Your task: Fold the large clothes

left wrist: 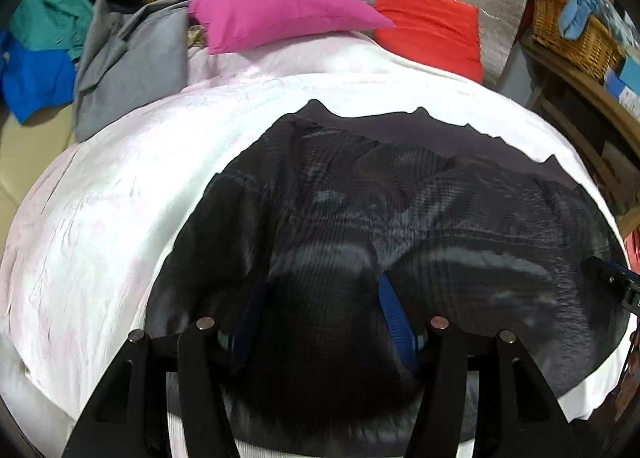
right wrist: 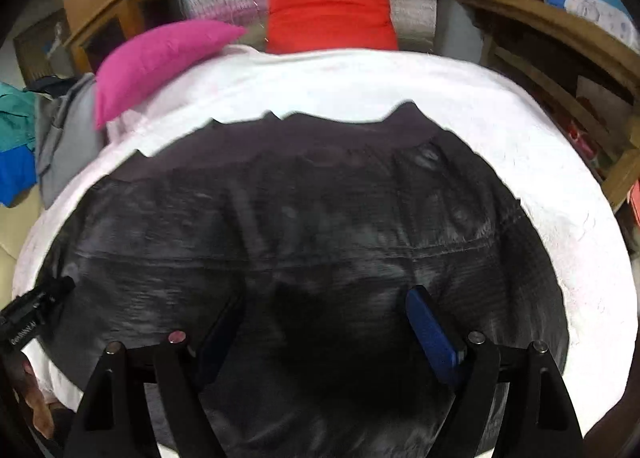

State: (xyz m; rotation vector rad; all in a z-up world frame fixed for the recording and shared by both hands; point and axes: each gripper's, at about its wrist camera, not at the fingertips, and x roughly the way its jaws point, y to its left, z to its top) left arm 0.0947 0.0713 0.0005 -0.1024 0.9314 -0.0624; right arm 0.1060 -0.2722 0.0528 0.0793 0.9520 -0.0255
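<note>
Both the left tool (left wrist: 320, 306) and right tool (right wrist: 324, 318) hover spread wide, holding nothing, over the near edge of the dark garment (left wrist: 400, 210) lying flat on the bed (left wrist: 120, 186) just ahead, so the fold seems unstarted and next calls for pinching that edge.

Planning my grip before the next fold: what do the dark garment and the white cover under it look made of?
The dark garment looks like a thin synthetic with a fine grid weave and slight sheen, going by the pale glints along its creases; probably slippery. The white cover looks like a soft matte woven fabric, perhaps cotton, with fine crinkles and a faint pink pattern.
</note>
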